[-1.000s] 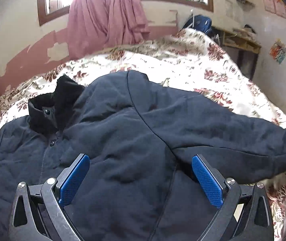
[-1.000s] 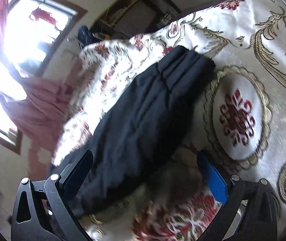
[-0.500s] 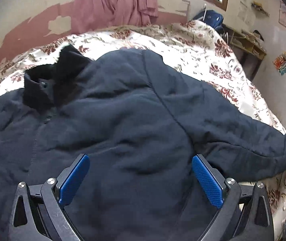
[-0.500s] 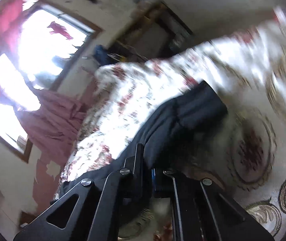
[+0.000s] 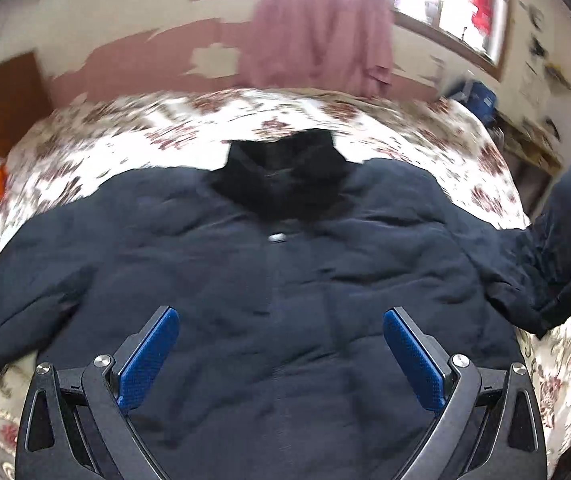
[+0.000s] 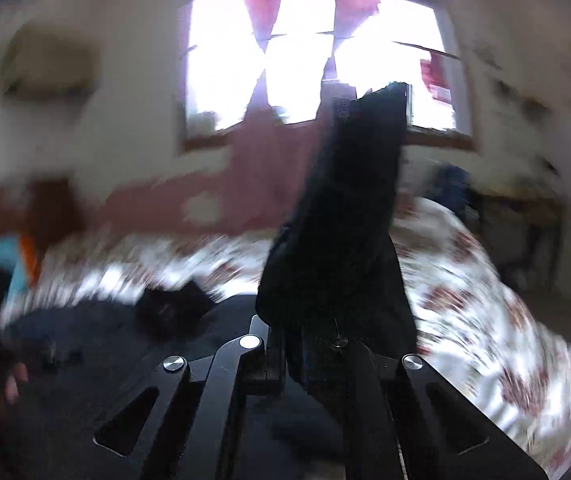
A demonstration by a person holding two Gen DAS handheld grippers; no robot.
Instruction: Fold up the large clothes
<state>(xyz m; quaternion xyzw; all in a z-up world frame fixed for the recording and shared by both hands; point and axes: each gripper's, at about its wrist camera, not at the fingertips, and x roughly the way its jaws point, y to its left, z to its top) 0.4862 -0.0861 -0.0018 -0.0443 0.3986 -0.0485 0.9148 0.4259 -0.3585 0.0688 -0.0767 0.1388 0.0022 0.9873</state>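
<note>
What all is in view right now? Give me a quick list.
jacket: one, dark navy, spread front-up on the bed
sleeve: one, dark, lifted off the bed, pinched in the right claw
collar: one, black, at the jacket's far end
bedspread: one, white with red flowers, under the jacket
curtain: one, pink, hanging at the window
window: one, bright, wood-framed, on the far wall
bag: one, blue, beyond the bed's far right corner, blurred
left claw: open, blue pads, over the jacket's lower front, holding nothing
right claw: shut on the sleeve
</note>
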